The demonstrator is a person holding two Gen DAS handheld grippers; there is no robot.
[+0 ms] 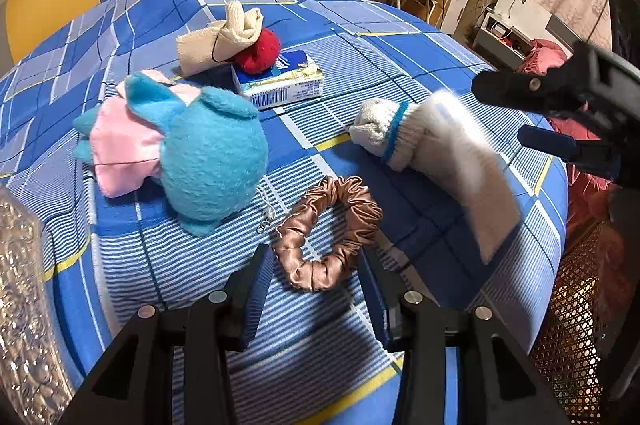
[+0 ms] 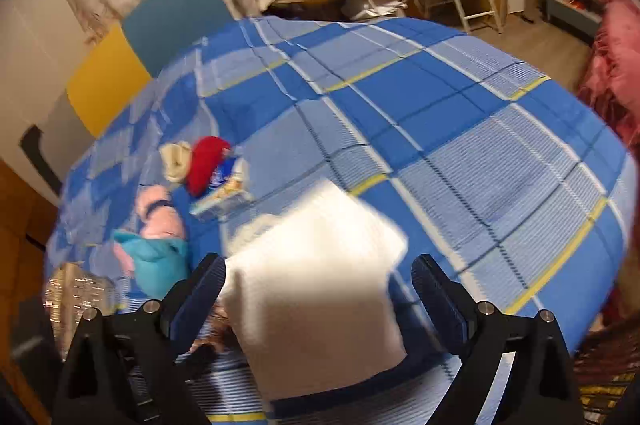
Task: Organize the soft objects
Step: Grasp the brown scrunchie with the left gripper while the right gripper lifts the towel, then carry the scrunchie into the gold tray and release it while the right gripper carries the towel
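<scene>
on the blue plaid cloth [image 1: 400,57]: soft items sitting scattered.
plush [image 1: 212,161] and tissue box [image 1: 280,81] lying beyond; left gripper [image 1: 316,265] hanging half open around scrunchie [image 1: 328,233], not pinching. right gripper [image 2: 316,281] gaping wide, white sock [image 2: 316,265] lying loose between.

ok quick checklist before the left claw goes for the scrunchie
1. Target in view: brown satin scrunchie lies flat on the blue plaid cloth, just ahead of the left claw. ok
2. Left claw empty, jaws apart: ok
3. Jaws wide enough for the whole ring: cannot tell; one side of it looks easier.
4. Neighbours: blue plush toy and its metal keyring clip sit close on the left. not ok, mind the clip.
5. Right claw open, blurred white knitted sock with a blue band loose between its jaws, so released or falling: cannot tell if settled.
6. Right claw clear of the scrunchie: ok
</scene>
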